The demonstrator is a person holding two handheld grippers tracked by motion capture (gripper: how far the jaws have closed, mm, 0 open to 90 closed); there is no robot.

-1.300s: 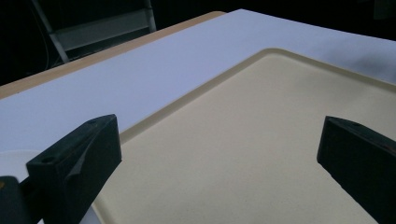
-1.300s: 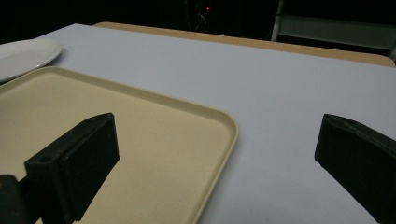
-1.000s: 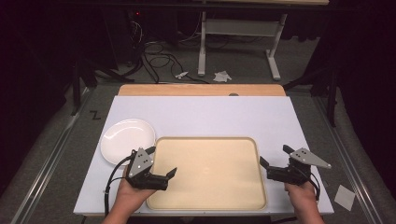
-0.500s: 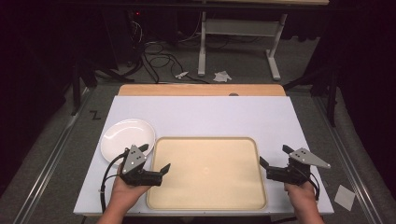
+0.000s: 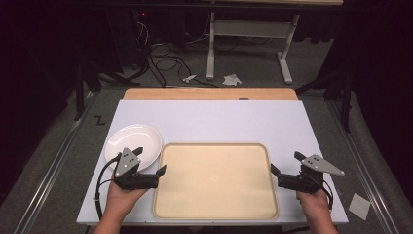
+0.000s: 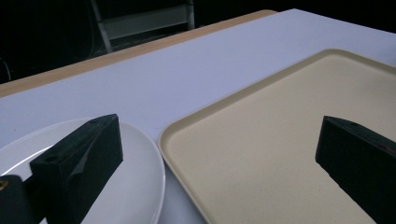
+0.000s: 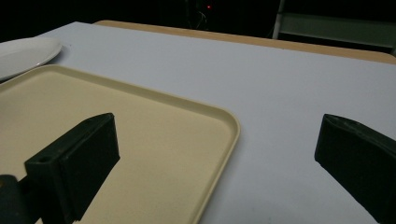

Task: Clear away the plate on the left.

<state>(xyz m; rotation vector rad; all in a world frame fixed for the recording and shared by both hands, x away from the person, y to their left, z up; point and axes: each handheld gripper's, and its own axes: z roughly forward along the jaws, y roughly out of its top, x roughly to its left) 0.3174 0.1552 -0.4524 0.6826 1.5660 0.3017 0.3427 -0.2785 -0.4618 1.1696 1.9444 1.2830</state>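
On the white worktop (image 5: 214,122) a beige tray (image 5: 214,178) lies at the near edge, bare, with a white plate (image 5: 134,141) just beside its far left corner. Straddling that corner, the left gripper (image 5: 148,161) has its fingers spread wide, grasping nothing; the right gripper (image 5: 286,166) is likewise spread astride the tray's right rim. Beyond the worktop, cables and perhaps crumpled paper (image 5: 232,79) lie on the floor. No writing is legible.

A plain beige tray (image 5: 214,180) and white plate (image 5: 132,141) lie on a pale lavender-white table (image 5: 209,122).
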